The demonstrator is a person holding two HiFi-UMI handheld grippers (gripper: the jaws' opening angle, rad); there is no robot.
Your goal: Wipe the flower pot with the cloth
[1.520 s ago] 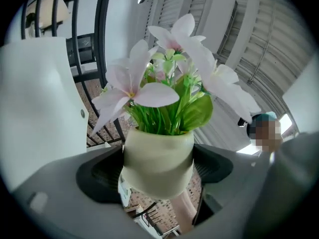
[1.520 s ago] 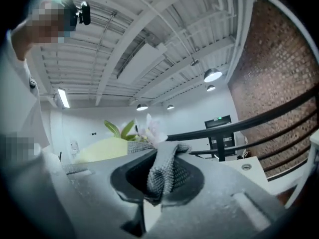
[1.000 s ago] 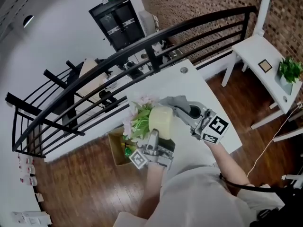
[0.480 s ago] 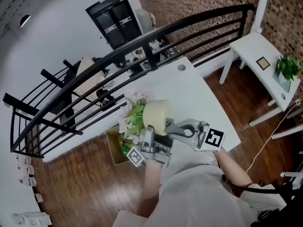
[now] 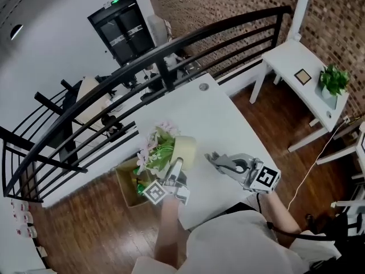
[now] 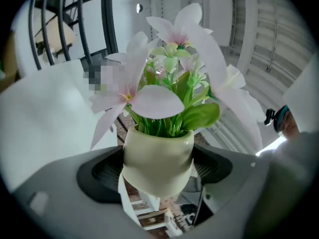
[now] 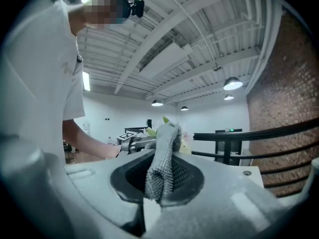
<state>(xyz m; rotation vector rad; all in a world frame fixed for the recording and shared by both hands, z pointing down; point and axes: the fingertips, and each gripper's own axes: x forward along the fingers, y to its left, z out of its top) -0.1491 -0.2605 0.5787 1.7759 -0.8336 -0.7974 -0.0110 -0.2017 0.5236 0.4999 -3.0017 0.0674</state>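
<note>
My left gripper (image 5: 178, 164) has its fingers (image 6: 102, 176) clamped on the pale green ceramic flower pot (image 6: 158, 158), one dark pad pressed to each side of its rounded body. The pale pink lily flowers with green leaves (image 6: 167, 91) rise out of its mouth, away from me. Under the pot's base I see only floor and furniture far off, so it hangs in my grip and rests on nothing. In the head view the pot lies tilted over the near left corner of the white counter (image 5: 222, 116), its flowers leaning out past the counter's edge above an open cardboard box (image 5: 126, 181) on the wooden floor.

My right gripper (image 7: 162, 180) has its fingers (image 7: 127, 176) closed on the grey knitted cloth (image 7: 162, 156), which stands up from between the pads in a bunched fold. This gripper points across the counter towards the pot. In the head view its tip is near the pot's side, with a narrow strip of counter showing between them, so cloth and pot do not touch.

A black metal railing (image 5: 171, 50) runs past the counter's far side.
</note>
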